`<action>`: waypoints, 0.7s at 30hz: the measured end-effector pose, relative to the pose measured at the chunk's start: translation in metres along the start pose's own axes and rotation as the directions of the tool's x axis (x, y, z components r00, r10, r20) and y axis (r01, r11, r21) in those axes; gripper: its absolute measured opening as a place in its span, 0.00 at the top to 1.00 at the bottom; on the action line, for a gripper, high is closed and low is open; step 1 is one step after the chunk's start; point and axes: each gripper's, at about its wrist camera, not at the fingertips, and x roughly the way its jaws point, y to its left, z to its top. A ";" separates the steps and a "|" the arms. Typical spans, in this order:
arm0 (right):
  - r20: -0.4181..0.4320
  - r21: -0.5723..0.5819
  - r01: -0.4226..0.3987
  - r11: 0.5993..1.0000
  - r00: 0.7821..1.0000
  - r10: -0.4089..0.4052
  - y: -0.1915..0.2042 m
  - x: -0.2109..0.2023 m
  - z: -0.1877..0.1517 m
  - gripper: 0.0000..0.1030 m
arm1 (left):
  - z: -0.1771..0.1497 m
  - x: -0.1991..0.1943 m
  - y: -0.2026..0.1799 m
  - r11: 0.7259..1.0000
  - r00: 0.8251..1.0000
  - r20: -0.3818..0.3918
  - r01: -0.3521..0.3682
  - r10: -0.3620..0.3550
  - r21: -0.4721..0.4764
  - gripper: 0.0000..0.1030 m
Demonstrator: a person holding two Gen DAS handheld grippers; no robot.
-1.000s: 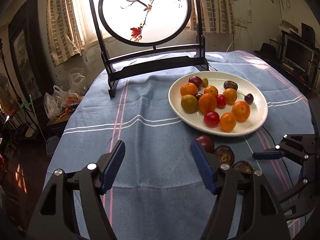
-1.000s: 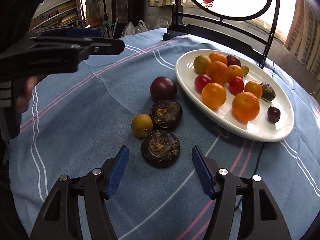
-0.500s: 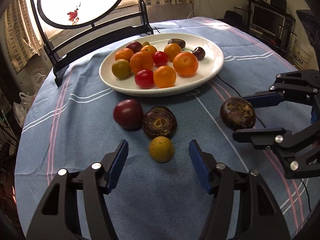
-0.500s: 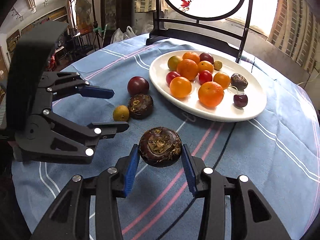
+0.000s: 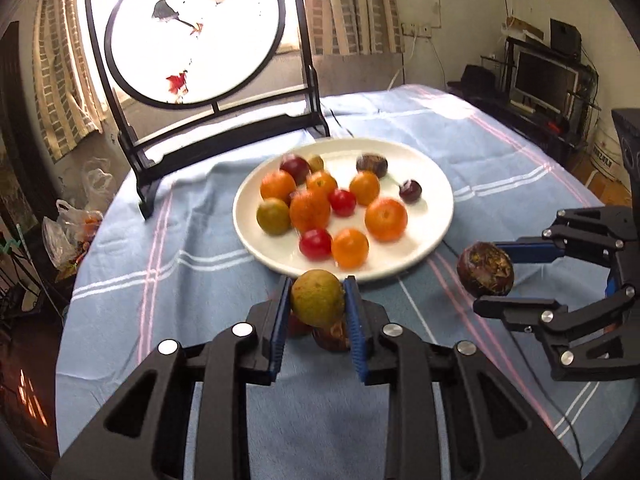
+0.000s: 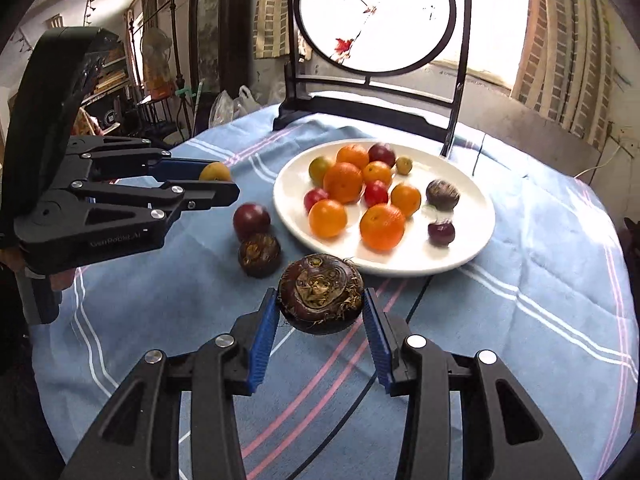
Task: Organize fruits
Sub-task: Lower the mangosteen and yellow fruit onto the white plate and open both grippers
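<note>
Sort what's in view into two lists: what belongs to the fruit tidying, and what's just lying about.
Job:
left gripper, shut on yellow-green fruit
right gripper, shut on dark rough fruit
white plate of fruit
dark red fruit and second rough fruit on the tablecloth

Lying about:
round bird screen
monitor
plastic bags

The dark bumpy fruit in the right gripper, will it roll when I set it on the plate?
Probably little: the dark fruit looks flattened rather than round, and its rough, fibrous skin should grip. The right gripper holds it securely, so it seems firm. The plate dips inward, so any drift would likely go toward the oranges.
</note>
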 end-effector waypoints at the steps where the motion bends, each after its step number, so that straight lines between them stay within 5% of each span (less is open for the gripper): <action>1: 0.026 0.005 0.012 1.000 1.000 -0.012 -0.003 -0.005 0.007 0.58 | 0.010 -0.004 0.000 1.000 1.000 0.027 -0.009 0.009 -0.005 0.75; 10: 0.198 0.118 0.073 0.990 0.976 -0.095 -0.052 -0.025 0.062 0.58 | 0.073 0.011 -0.003 0.999 0.990 0.137 -0.030 0.035 -0.040 0.75; 21: 0.141 0.159 0.076 0.984 0.985 -0.099 -0.070 0.030 0.071 0.58 | 0.059 0.072 -0.003 0.997 0.999 0.041 0.002 0.002 -0.077 0.75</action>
